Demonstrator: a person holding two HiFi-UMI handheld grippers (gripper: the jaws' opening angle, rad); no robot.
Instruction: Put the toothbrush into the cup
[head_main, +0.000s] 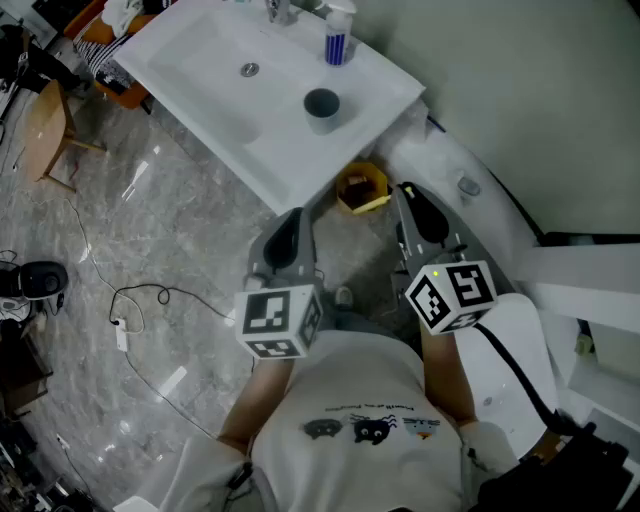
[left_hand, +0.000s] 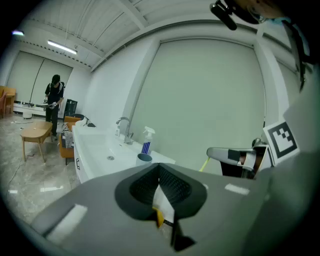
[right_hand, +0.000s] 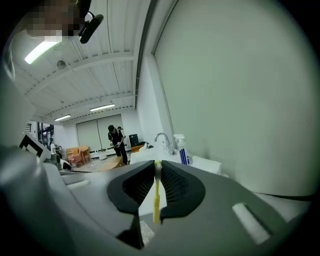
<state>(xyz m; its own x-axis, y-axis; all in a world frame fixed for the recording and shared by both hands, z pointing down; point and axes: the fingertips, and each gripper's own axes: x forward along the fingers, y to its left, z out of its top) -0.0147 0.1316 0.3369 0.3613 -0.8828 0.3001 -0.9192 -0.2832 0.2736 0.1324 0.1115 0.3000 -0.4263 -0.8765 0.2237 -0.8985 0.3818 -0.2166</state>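
Pinching the toothbrush (right_hand: 155, 200) between its tips — right gripper (right_hand: 157, 166); left gripper (left_hand: 159, 168) closed.

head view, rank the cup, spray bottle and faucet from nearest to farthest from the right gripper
From the right gripper, shut on the toothbrush:
1. Cup, on the sink ledge at the gripper's end.
2. Spray bottle, behind the cup at the back edge.
3. Faucet, farther left along the back edge.
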